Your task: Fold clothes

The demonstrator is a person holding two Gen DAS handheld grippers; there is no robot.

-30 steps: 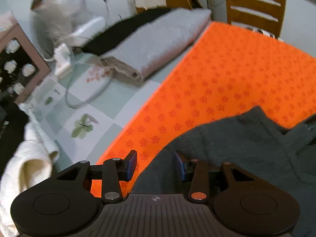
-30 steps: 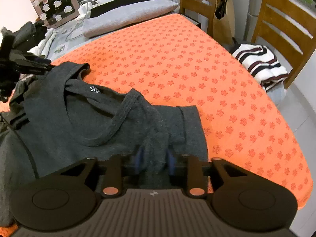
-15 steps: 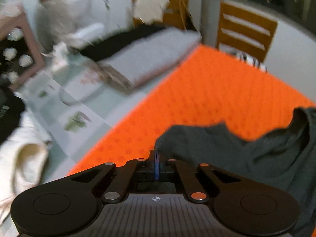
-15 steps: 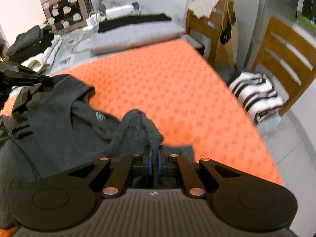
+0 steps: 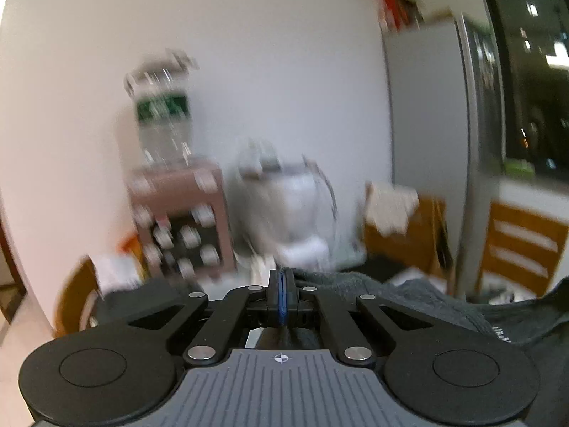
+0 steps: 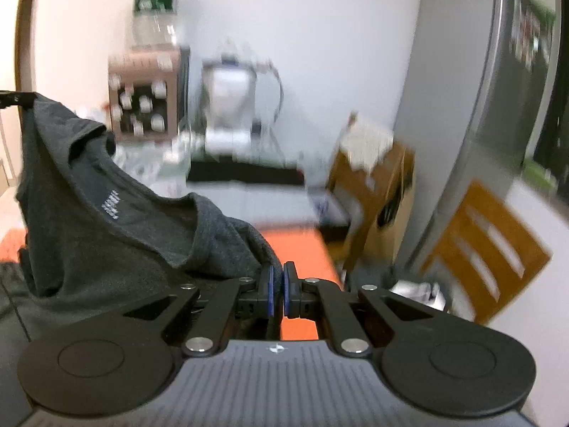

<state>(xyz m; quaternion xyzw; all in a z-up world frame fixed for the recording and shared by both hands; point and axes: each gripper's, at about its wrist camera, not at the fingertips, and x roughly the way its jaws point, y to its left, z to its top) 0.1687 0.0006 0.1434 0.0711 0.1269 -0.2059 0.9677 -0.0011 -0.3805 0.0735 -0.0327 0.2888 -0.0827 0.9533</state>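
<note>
A dark grey T-shirt [image 6: 106, 213] hangs in the air, stretched between both grippers above the orange mat [image 6: 295, 249]. My right gripper [image 6: 277, 284] is shut on one shoulder of the shirt, and the cloth runs off to the left from its blue pads. At the far left of the right wrist view, my left gripper [image 6: 17, 99] pinches the other shoulder. In the left wrist view, the left gripper [image 5: 281, 286] is shut, with the T-shirt [image 5: 409, 295] trailing to the right of its tips. The collar with its printed label faces the right camera.
A brown box with white knobs [image 6: 145, 96] carries a water bottle [image 6: 153, 14] against the white wall. Black and grey folded clothes [image 6: 245, 174] lie at the table's far end. Wooden chairs [image 6: 487, 245] and a grey fridge [image 6: 473, 89] stand on the right.
Both grippers closed on the shirt and rose with it off the orange mat. Both views tipped up from the table toward the wall, and the left one rolled.
</note>
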